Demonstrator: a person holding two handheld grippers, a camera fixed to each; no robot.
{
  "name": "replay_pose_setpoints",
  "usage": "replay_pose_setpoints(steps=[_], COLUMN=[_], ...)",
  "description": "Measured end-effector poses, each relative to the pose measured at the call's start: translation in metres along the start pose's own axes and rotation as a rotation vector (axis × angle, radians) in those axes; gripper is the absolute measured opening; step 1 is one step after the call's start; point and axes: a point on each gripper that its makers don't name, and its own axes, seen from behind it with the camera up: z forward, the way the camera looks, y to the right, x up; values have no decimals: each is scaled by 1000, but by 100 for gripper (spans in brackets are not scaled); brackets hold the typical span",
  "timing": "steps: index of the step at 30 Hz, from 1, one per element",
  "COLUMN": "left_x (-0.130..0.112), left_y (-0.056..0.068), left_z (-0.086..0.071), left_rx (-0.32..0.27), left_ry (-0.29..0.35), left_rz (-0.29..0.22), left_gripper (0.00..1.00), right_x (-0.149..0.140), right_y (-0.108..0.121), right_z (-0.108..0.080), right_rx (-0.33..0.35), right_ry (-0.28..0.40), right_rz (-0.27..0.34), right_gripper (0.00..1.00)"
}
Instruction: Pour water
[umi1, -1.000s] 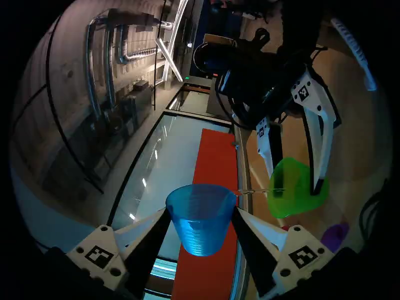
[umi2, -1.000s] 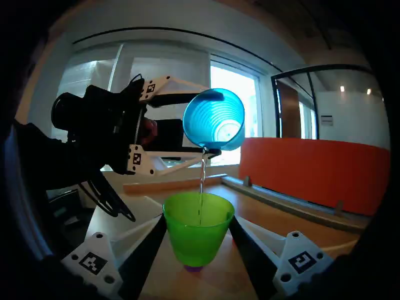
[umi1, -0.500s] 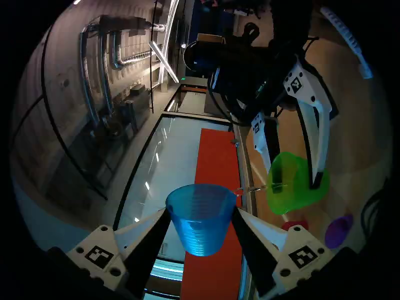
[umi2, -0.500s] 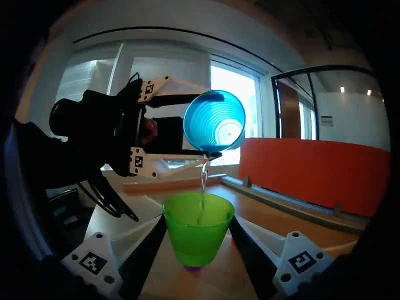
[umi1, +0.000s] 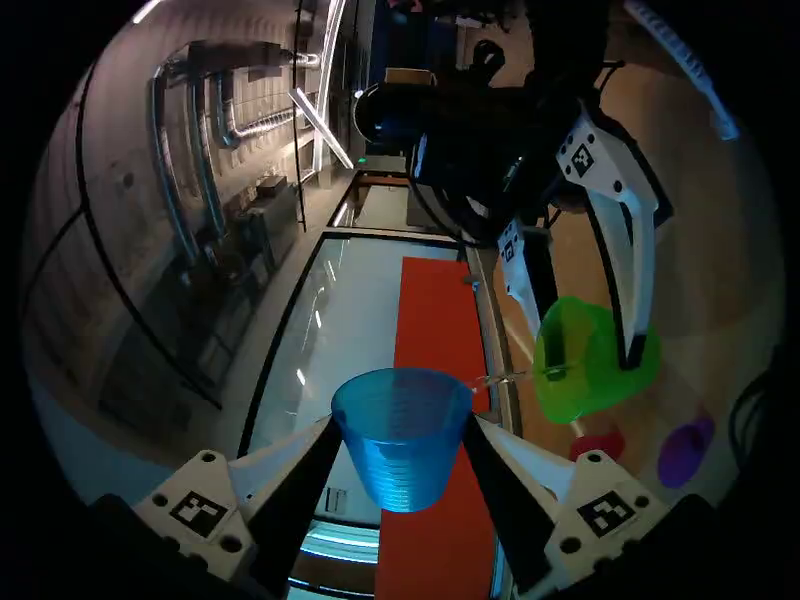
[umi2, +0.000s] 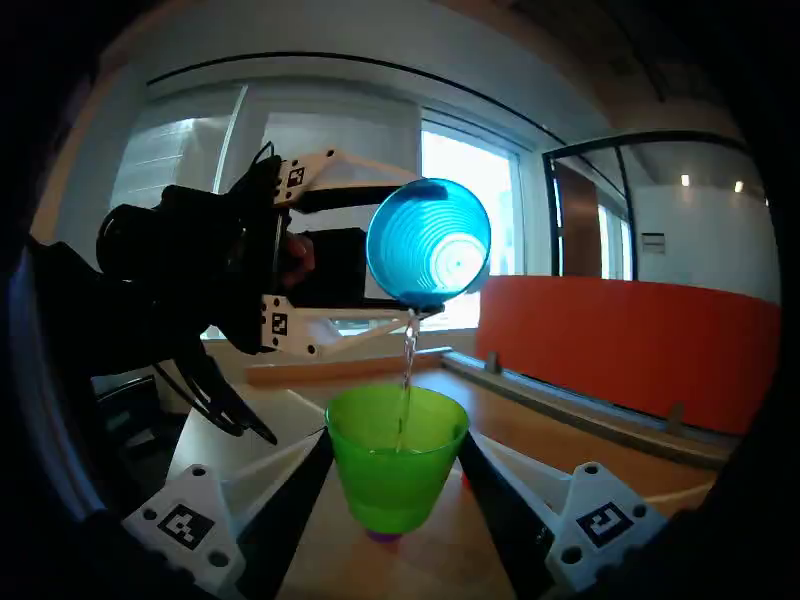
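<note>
You've got the blue cup (umi2: 428, 240) clamped between the fingers of the left gripper (umi1: 400, 445). It's tipped way over, so its open mouth faces the right gripper view. A thin stream of water (umi2: 407, 365) runs off the low edge of its rim. The right gripper (umi2: 397, 455) is squeezed onto the green cup (umi2: 397, 470), holding it upright directly under that lip. Makes sense: it parks the wide mouth under a skinny, wobbly stream so nothing splashes out. The water lands inside the green cup, and there's already a pool in the bottom.

Stuff that's hard to read:

- **Water left in the blue cup:** I think there's just a little near the lip. The ribbed inside and the bright window behind it make that a guess.
- **Hand on the left gripper:** it's mostly lost in dark housing and cables.
- **Table clutter:** a purple thing (umi1: 683, 452) on the wooden table (umi2: 560, 435) peeks out below the green cup's base. I can't tell what it is, or what the red thing (umi1: 598, 443) near it is.
</note>
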Motion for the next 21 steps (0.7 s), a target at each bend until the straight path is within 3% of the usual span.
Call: replay_pose_setpoints(steps=[21], left_x=[6], left_y=[-2], left_z=[-4], left_rx=[17], left_ry=[2], left_rz=[87], left_gripper=[85], right_x=[0], right_y=[0], right_z=[1], right_rx=[-4], right_ry=[-2], right_rz=[-5], right_gripper=[90])
